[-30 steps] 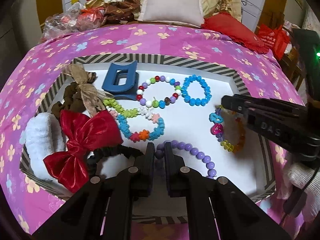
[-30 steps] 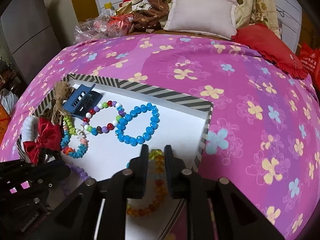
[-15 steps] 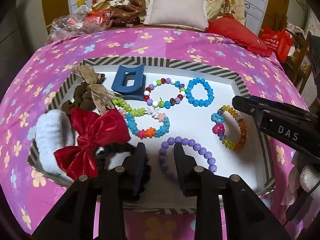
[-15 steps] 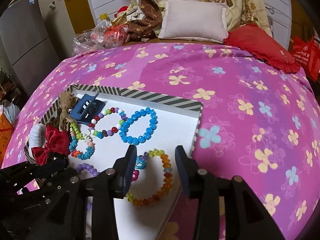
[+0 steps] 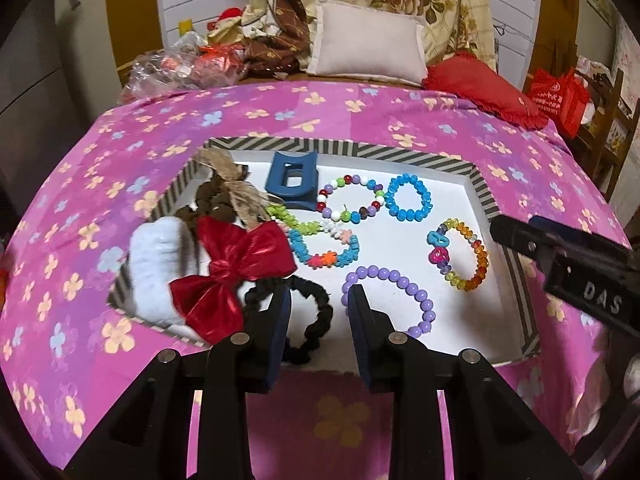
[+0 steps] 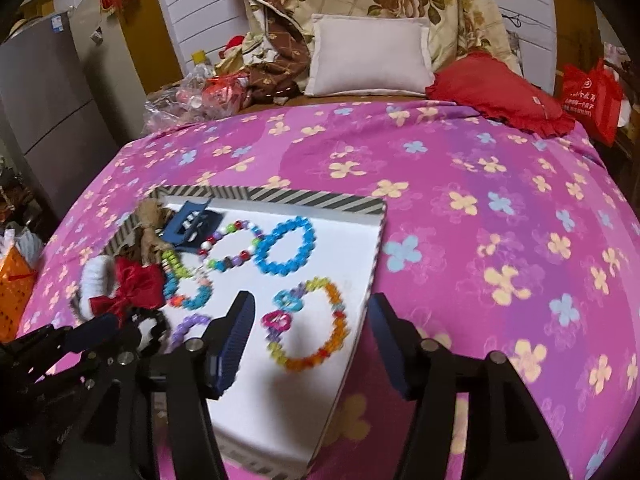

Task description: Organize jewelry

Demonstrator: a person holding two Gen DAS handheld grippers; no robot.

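the bracelets are all lying inside the striped tray [image 5: 484, 196], purple bracelet [image 5: 394, 294] near its front edge, while the empty left gripper [image 5: 318, 300] is hovering part-open and the right gripper [image 6: 310, 306] is opening emptily, suggesting little is remaining.

A pink flowered bedspread [image 5: 360, 120] covers the bed below white panelling [image 6: 208, 8].

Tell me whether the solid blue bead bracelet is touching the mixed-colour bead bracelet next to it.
Touching. In the left wrist view the blue bracelet meets the multicoloured bracelet bead to bead, with no white tray floor between them at that point.
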